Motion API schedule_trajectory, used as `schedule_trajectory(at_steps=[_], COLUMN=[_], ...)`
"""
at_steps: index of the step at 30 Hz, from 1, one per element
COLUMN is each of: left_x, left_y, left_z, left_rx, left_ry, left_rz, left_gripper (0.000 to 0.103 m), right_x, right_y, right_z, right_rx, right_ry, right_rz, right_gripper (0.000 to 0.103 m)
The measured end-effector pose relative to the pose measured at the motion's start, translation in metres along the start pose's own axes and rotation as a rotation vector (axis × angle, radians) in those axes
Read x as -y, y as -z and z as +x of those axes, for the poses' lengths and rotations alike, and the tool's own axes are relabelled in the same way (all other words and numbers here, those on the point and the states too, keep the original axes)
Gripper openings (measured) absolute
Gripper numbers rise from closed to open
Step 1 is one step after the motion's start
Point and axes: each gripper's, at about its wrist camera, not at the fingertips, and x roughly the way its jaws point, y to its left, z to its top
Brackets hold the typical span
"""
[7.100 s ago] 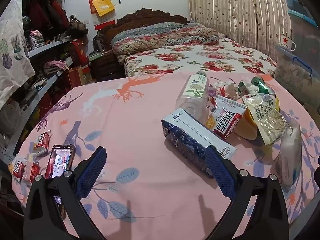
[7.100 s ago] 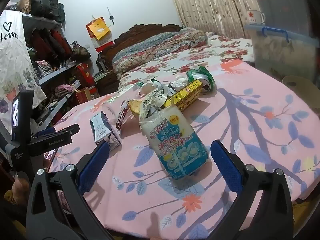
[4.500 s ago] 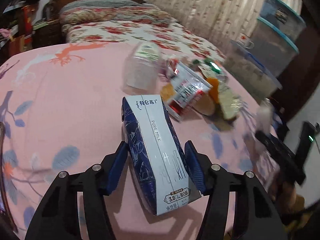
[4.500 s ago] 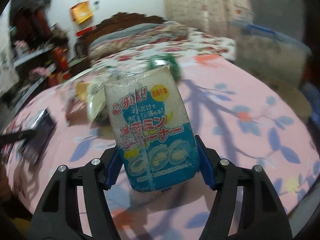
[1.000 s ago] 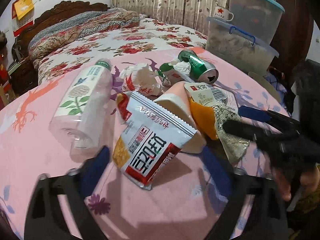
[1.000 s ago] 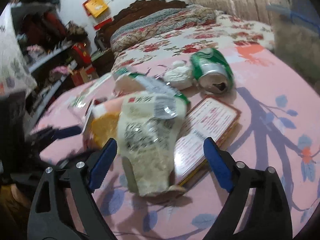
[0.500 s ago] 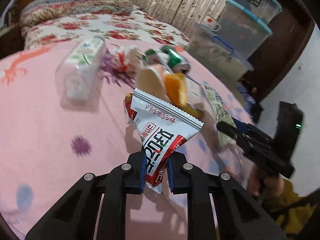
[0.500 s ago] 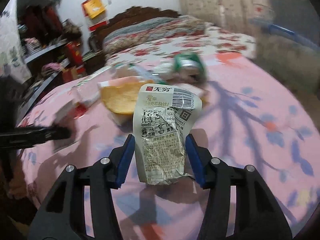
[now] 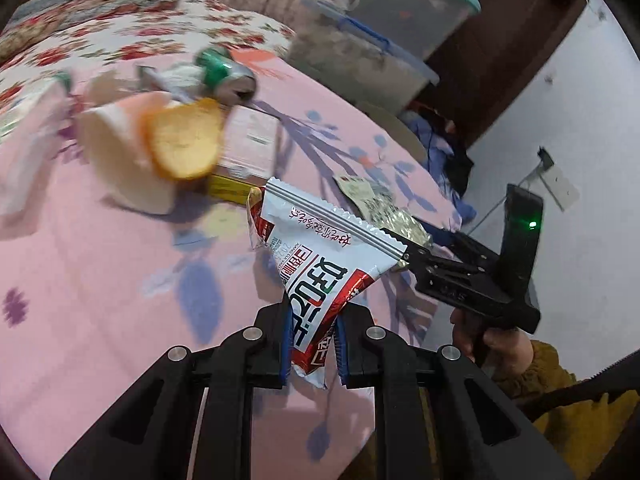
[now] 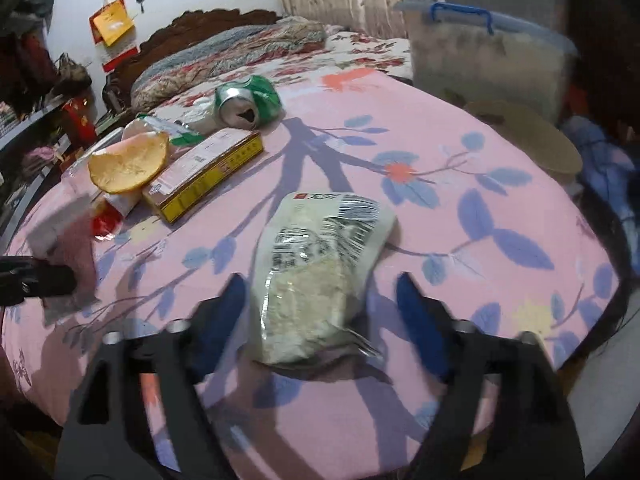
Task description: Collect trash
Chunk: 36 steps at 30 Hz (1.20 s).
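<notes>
My left gripper (image 9: pixel 310 344) is shut on a red and white snack bag (image 9: pixel 320 256) and holds it above the pink tablecloth (image 9: pixel 100 280). My right gripper (image 10: pixel 320 300) is open, its blue pads apart on either side of a silver-green wrapper (image 10: pixel 320 264) that lies loose between them over the cloth. The right gripper also shows in the left wrist view (image 9: pixel 420 250), with that wrapper (image 9: pixel 384 210) at its tips. More trash lies behind: a green can (image 10: pixel 246 102), a yellow box (image 10: pixel 204 168) and an orange-lined paper cup (image 10: pixel 128 162).
A clear plastic bottle (image 9: pixel 24 120) lies blurred at the left. Stacked clear storage bins (image 10: pixel 480 52) stand past the table's right edge, a bed with a floral cover (image 10: pixel 260 52) behind. A round stool (image 10: pixel 524 132) sits beside the table.
My right gripper has opened and let go of the silver-green wrapper. My left gripper has carried the snack bag to the right, toward the table's edge.
</notes>
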Motion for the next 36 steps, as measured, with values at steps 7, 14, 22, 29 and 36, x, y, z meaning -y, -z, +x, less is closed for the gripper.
schedule_trajectory(at_steps=[7,14,22,29,36], left_x=[0.014,0.026,0.058,0.094,0.141], left_y=[-0.012,-0.035,-0.090,-0.141,-0.196], left_z=[0.032,0.052,0.081,0.141,0.219], left_rx=[-0.055,-0.078,-0.077,-0.136,-0.213], left_ry=[0.007,0.026,0.078,0.131,0.143], left_rz=[0.021,0.061,0.136,0.192,0.277], left_gripper=[0.016,0.014,0.013,0.013,0.013], right_x=[-0.004,0.018,0.052,0.102,0.172], right_y=[0.017,0.007,-0.010,-0.033,-0.075], right_z=[-0.010,-0.010,-0.013,-0.002,0.013], right_rx=[0.034,0.088,0.142,0.150,0.127], right_ry=[-0.009,0.012,0.042,0.094,0.108], right_rz=[-0.066,-0.012,0.034,0.067,0.140], right_gripper=[0.073,0.019,0.018,0.018,0.018])
